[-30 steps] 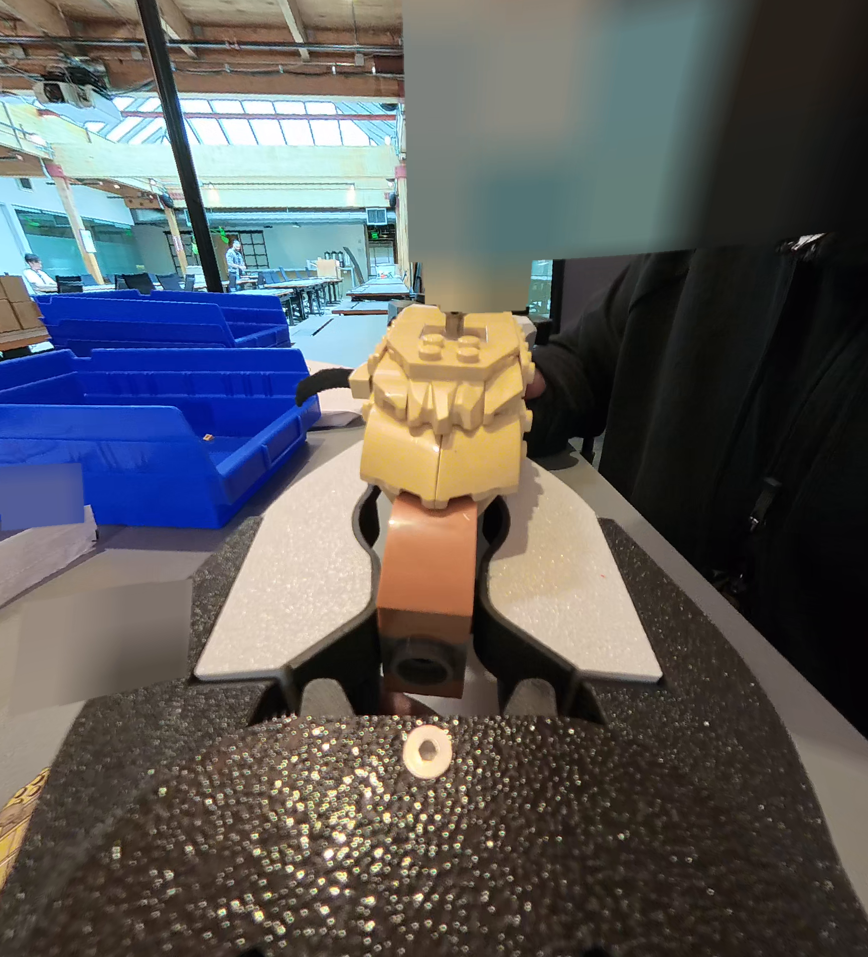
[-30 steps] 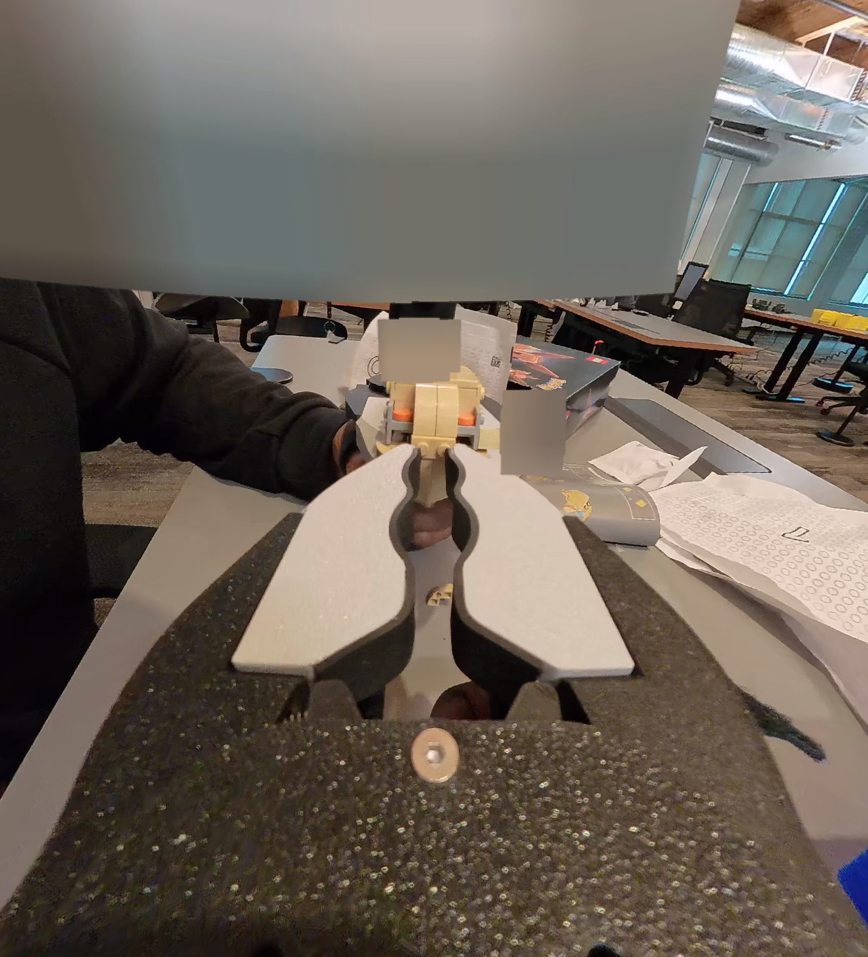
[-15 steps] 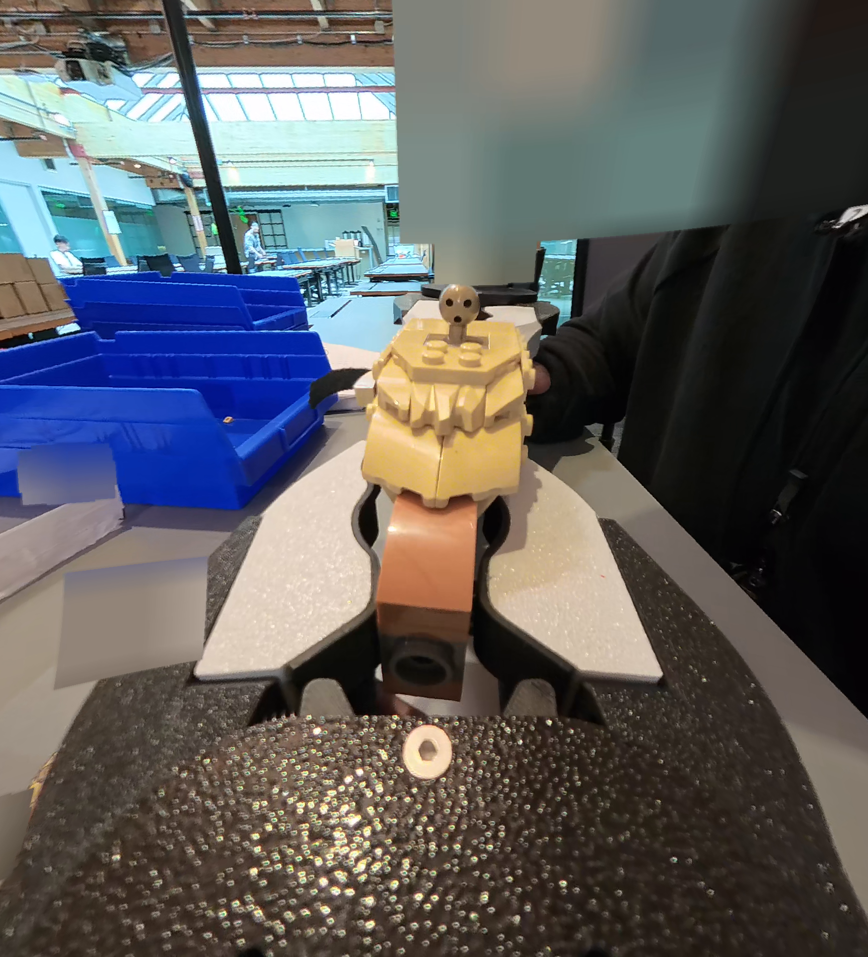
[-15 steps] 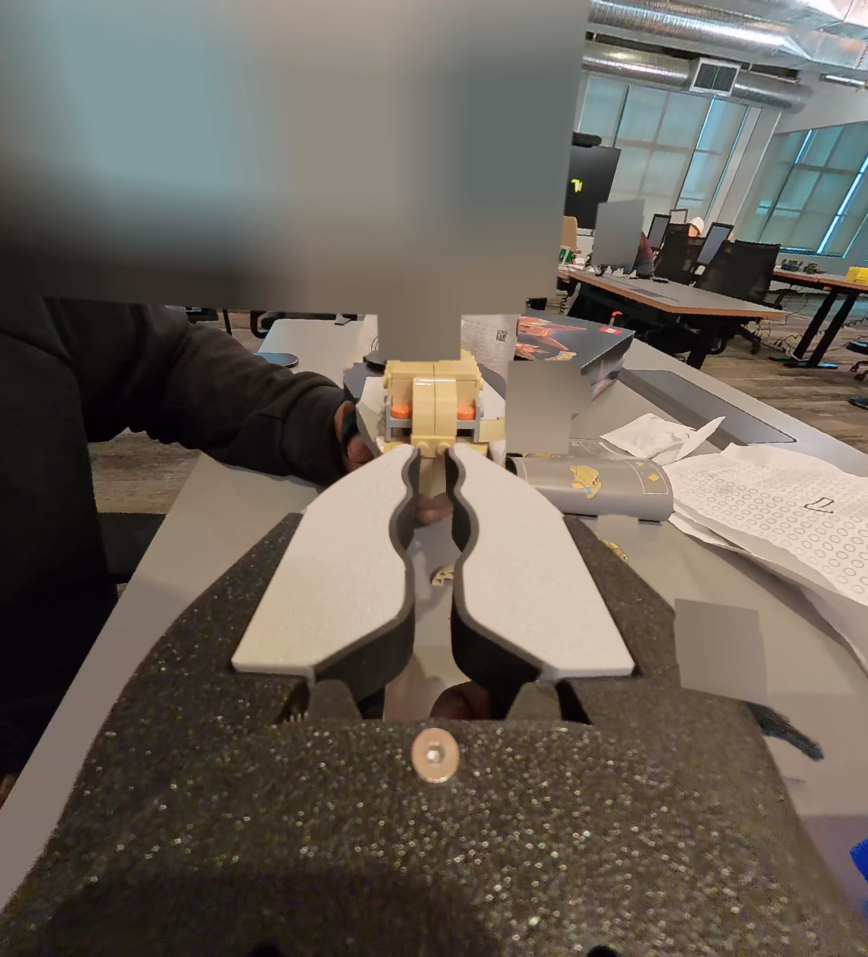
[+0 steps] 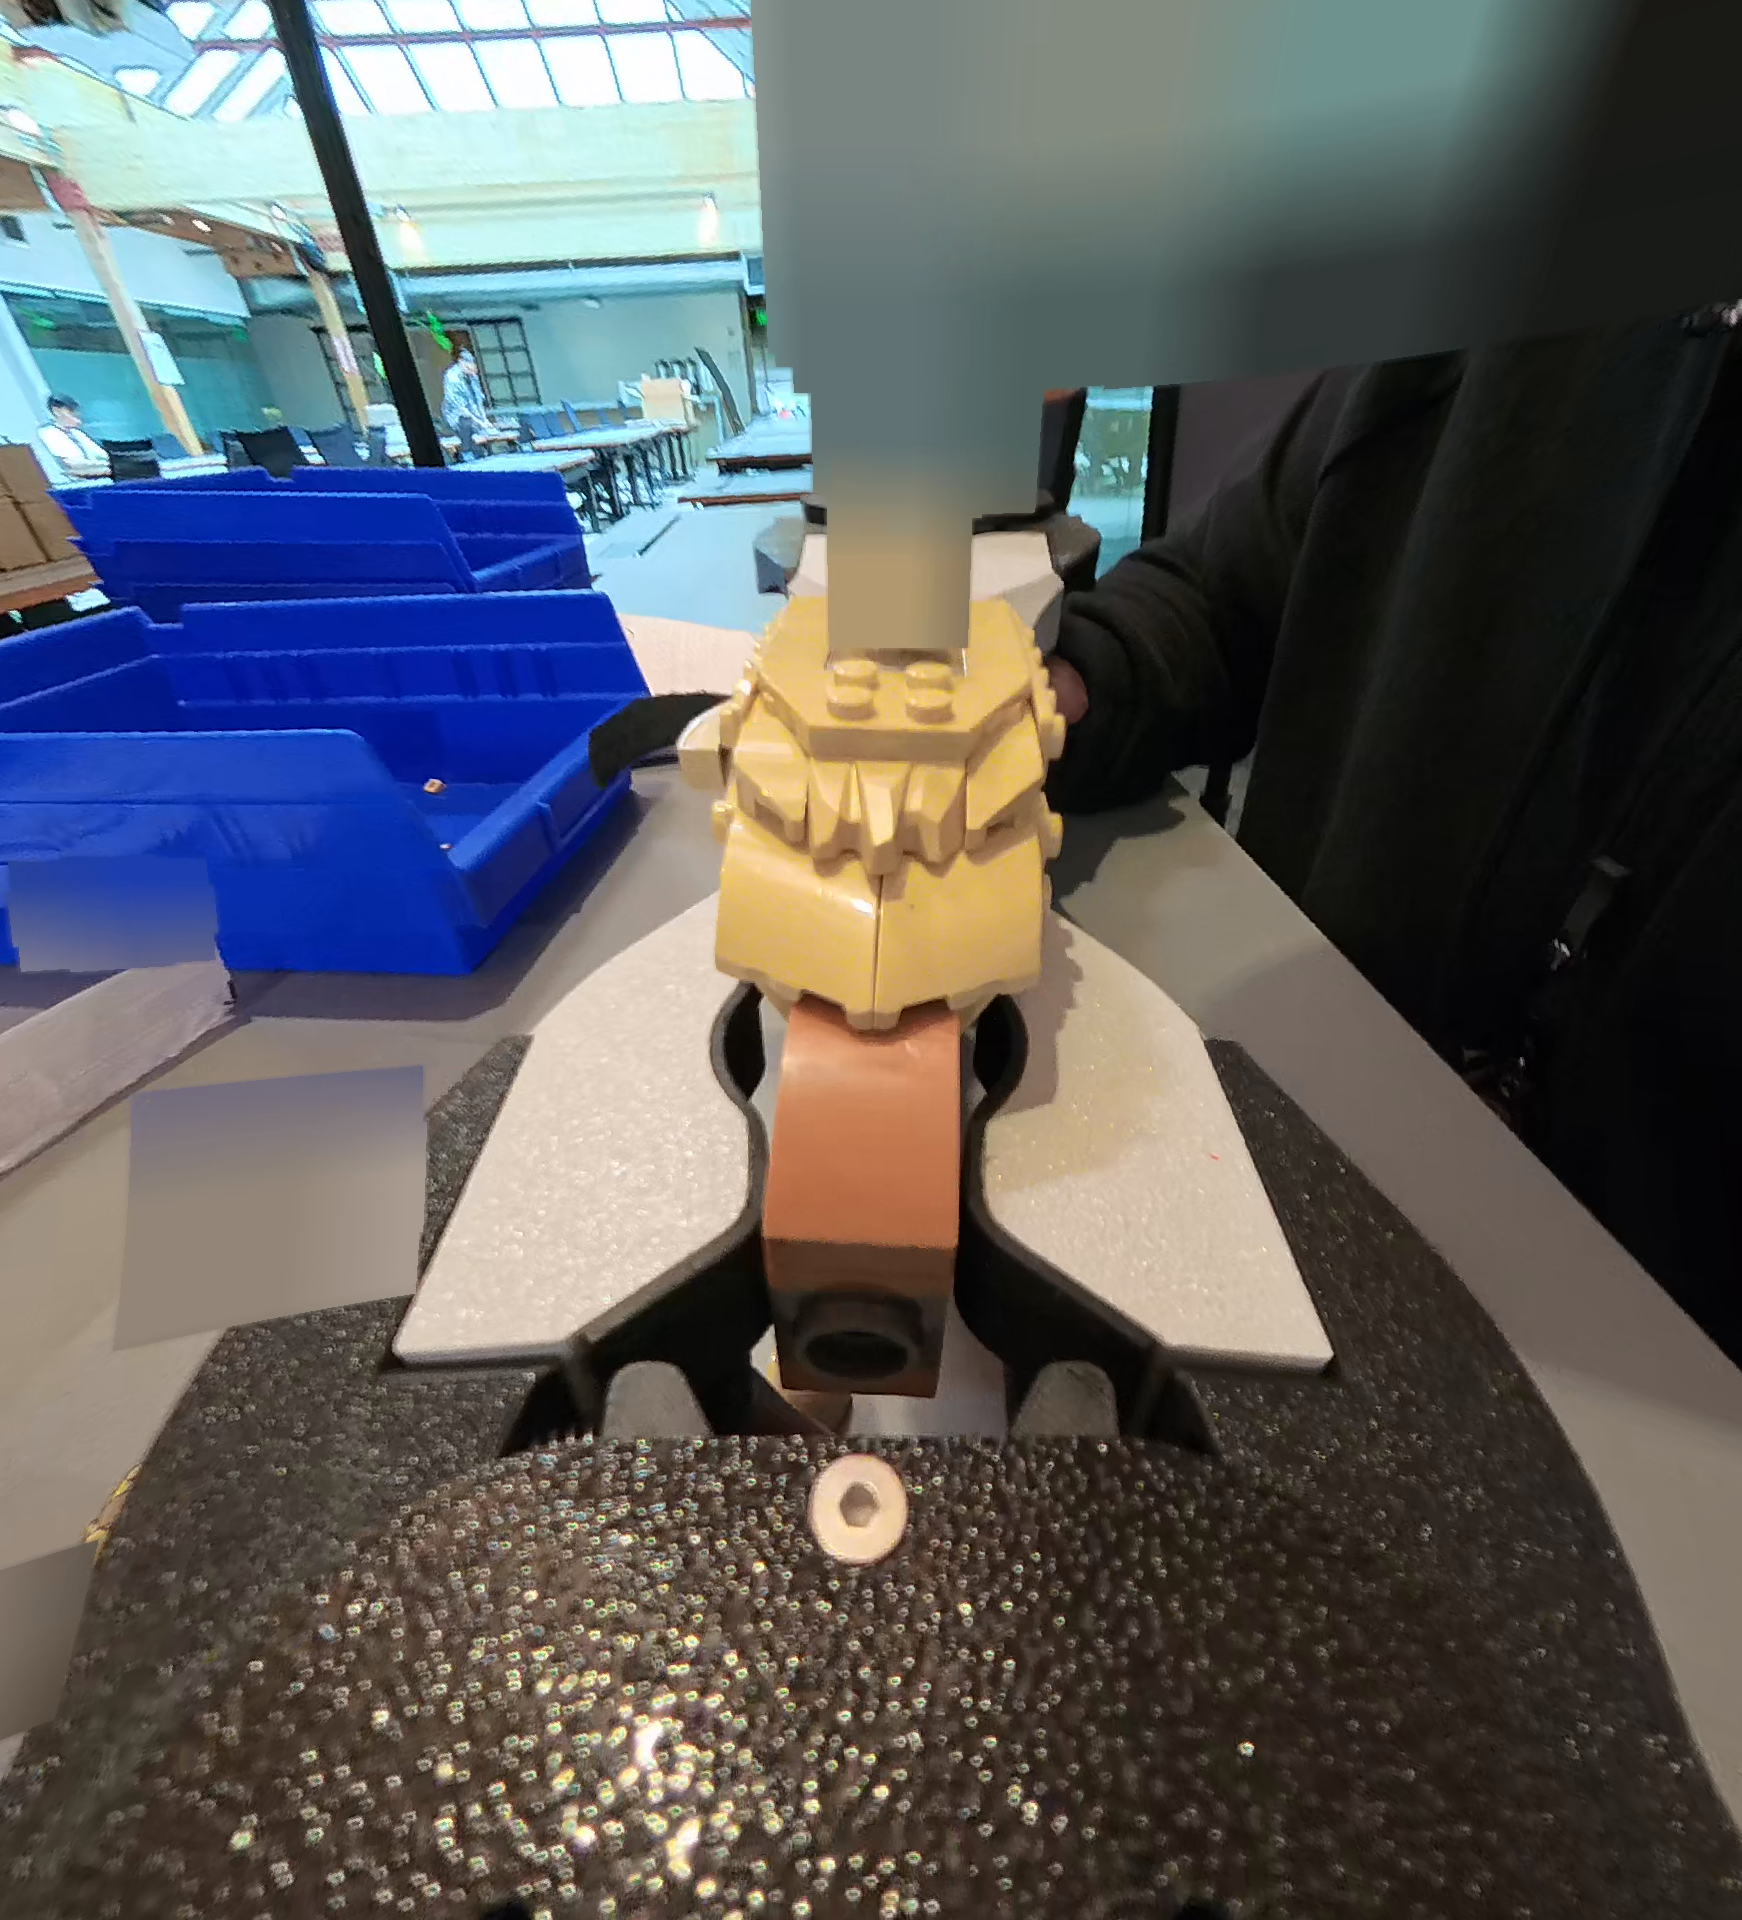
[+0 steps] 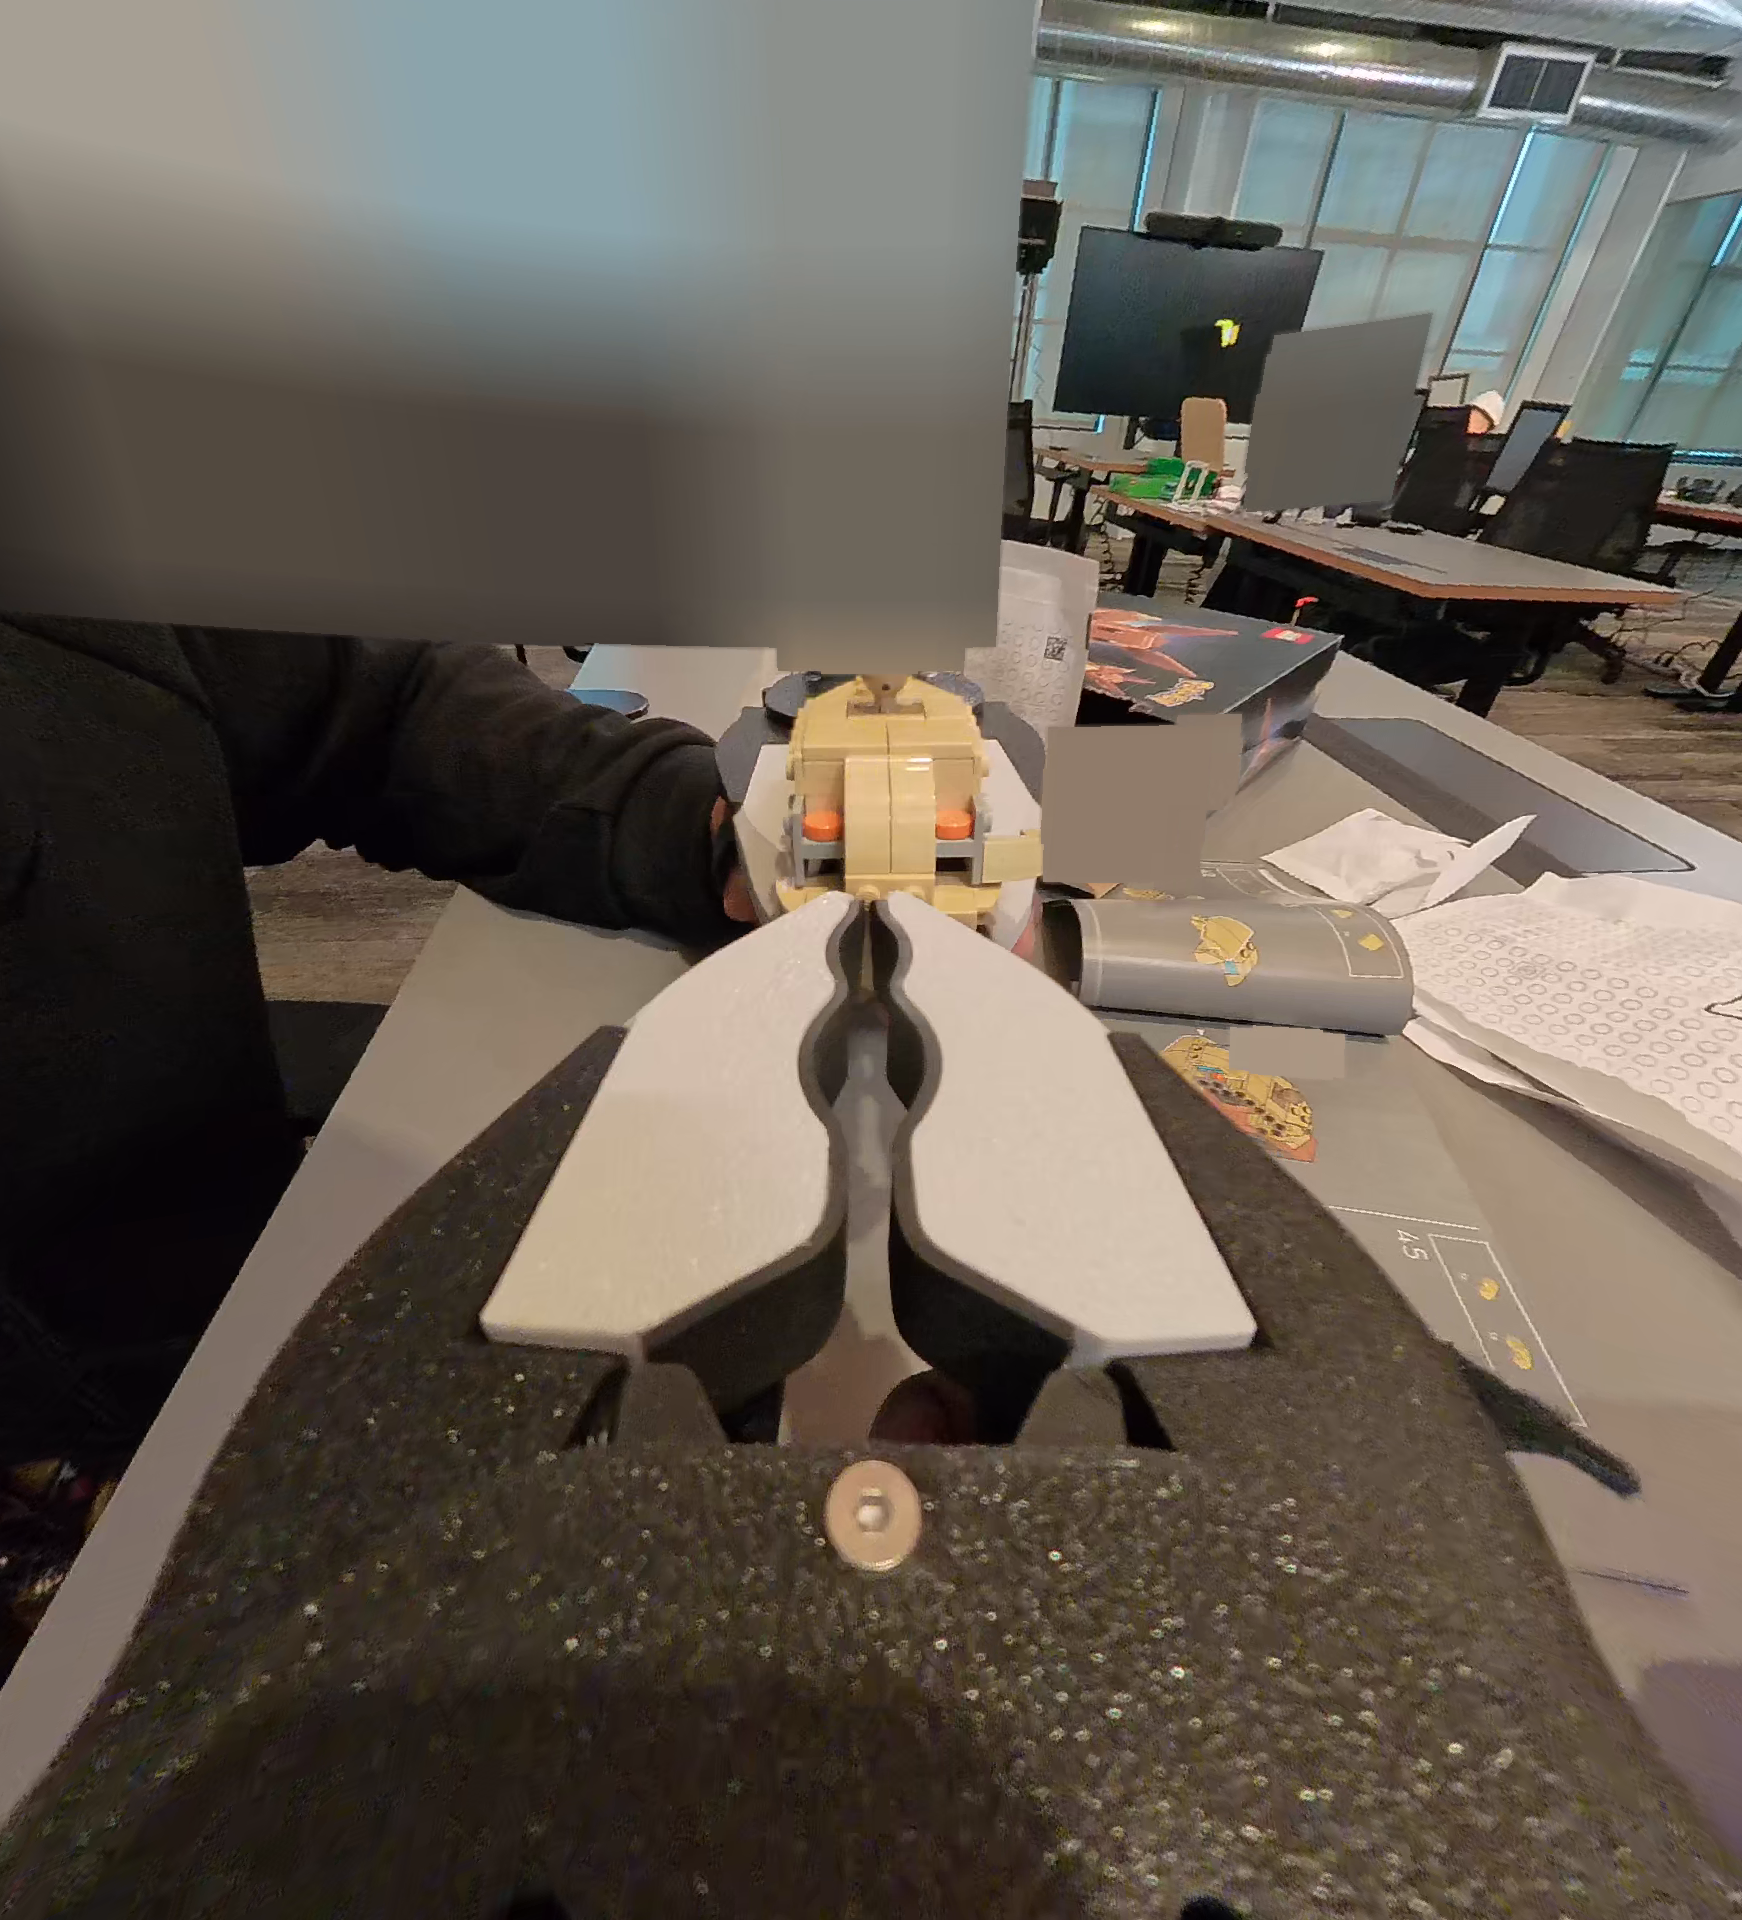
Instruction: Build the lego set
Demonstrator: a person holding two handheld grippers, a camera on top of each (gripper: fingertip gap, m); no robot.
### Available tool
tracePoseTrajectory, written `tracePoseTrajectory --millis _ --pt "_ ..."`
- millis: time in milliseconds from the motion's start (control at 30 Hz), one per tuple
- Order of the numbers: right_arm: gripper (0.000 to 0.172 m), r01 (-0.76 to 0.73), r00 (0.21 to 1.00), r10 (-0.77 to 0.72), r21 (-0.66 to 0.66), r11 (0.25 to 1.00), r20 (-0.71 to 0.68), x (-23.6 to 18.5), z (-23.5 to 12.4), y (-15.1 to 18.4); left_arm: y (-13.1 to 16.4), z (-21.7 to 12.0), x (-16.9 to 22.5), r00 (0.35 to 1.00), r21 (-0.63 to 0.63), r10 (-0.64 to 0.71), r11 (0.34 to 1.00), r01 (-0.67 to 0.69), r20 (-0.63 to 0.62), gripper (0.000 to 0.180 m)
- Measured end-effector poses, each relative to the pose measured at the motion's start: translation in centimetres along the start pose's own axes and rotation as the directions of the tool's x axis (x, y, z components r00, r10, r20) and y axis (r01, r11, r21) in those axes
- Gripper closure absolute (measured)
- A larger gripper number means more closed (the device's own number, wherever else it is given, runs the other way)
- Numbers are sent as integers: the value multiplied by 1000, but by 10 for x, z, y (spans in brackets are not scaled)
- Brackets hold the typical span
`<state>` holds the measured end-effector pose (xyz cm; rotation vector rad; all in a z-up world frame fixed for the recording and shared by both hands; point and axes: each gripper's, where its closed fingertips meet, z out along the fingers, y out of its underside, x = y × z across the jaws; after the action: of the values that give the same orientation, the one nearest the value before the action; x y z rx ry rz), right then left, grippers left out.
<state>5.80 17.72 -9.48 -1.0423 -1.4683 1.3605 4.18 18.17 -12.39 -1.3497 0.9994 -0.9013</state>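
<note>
Your left claw (image 5: 862, 1039) pinches the brown block (image 5: 859, 1164) at the base of the tan brick model (image 5: 882, 821), which hangs in the air above the grey surface (image 5: 1262, 935) between the two claws; that grip sits low on one narrow piece, so any side push could lever the heavy tan top off or twist it in the pads. Your right claw (image 6: 869, 925) is pressed together with nothing in it, tips just beside the model's lower front edge (image 6: 882, 883). A nudge from there may pop loose plates onto the surface by the booklet (image 6: 1231, 966).
</note>
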Motion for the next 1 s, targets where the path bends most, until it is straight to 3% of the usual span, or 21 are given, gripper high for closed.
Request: tracePoseTrajectory --millis 267,400,1000 --pt "172 2 999 3 -122 993 42 -10 11 27 5 11 14 998 -79 52 995 -55 -48 143" --pt "172 -48 999 50 -109 993 11 -2 10 24 4 7 6 1000 -40 6 999 -7 -21 143" --pt "161 11 999 -5 -171 985 35 -1 8 36 -5 4 0 1000 42 -22 999 22 8 144"
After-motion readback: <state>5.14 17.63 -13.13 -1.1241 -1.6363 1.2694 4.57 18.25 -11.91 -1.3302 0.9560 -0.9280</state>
